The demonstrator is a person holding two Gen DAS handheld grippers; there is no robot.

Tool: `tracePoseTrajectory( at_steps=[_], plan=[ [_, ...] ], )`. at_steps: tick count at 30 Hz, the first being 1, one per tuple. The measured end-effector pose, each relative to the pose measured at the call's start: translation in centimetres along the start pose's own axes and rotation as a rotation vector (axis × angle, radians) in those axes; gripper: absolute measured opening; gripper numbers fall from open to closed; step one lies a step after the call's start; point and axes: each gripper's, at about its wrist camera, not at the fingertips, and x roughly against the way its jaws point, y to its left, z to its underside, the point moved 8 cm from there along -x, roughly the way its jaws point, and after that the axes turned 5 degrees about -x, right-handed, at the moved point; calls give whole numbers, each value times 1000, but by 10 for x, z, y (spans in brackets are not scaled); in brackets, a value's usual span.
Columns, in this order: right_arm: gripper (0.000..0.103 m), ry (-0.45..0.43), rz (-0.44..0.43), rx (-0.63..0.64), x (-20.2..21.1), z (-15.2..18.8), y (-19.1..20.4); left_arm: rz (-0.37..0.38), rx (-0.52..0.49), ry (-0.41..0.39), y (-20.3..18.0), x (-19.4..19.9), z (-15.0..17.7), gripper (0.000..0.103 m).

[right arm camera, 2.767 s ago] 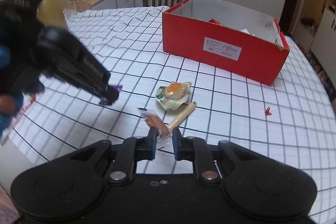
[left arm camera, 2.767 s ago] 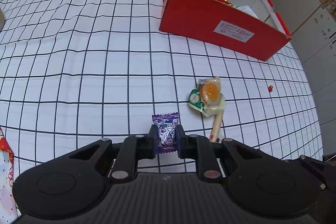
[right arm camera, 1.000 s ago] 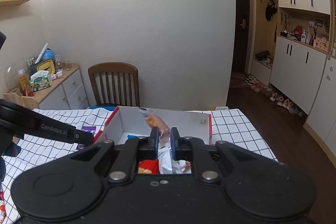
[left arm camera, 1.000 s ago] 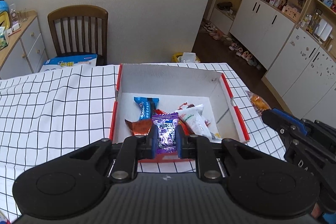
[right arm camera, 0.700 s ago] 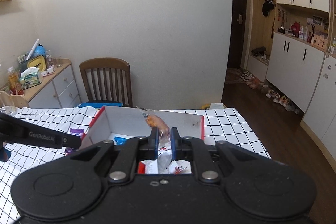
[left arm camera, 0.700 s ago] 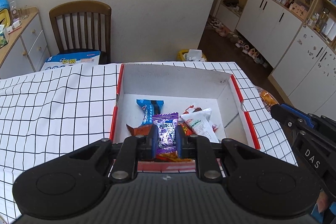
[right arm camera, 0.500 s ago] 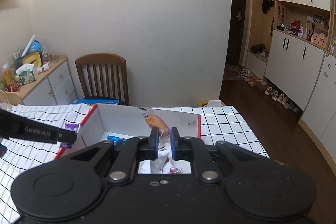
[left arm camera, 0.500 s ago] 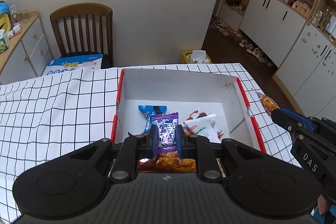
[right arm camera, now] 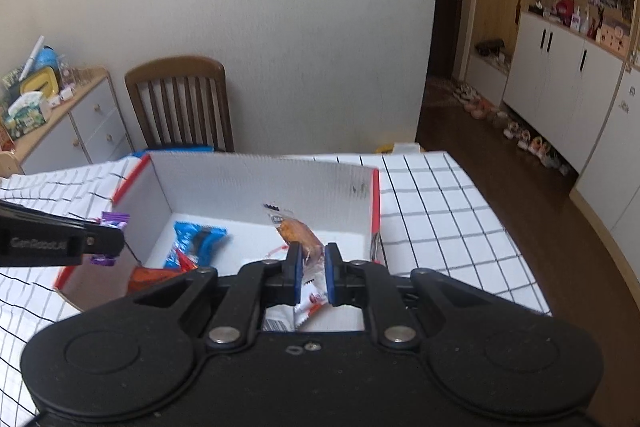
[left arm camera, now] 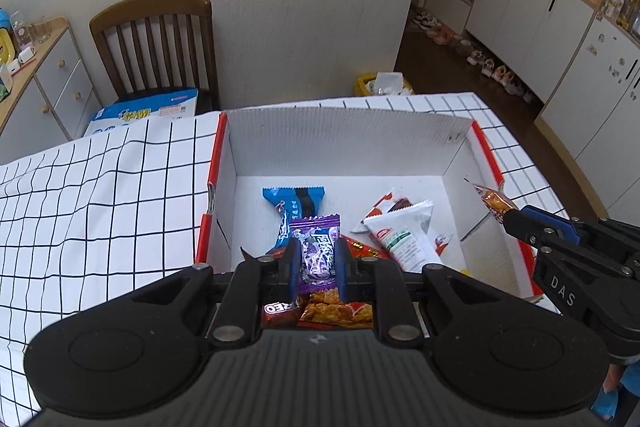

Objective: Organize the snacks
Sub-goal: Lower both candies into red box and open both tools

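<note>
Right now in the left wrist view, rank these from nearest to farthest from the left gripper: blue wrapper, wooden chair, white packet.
1. blue wrapper, just ahead of the left gripper, in the box.
2. white packet, ahead to the right, in the box.
3. wooden chair, beyond the table, back left.

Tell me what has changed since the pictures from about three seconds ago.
Both grippers have risen from the checked tablecloth and travelled to the red box. The left gripper now holds its purple candy over the snacks inside; the right gripper holds its orange snack packet above the box's right side. Both grips are unchanged, nothing released.
</note>
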Motion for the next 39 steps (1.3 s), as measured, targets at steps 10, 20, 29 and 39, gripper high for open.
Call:
tracePoseTrajectory(
  at_steps=[10,20,29,39],
  plan=[
    [11,55,7,-16,-15,10,-8,-17,6,33,7,-16,2,17],
    [21,62,-1,-4,-17,10,-9,-32,-5,47,7,-25,-2,17],
    [47,44,-11,-32,-10,8,-13,-11,-10,60,4,-24,0,17],
    [54,25,-26,-39,6,7,-9,12,22,75,5,-17,5,30]
  ],
)
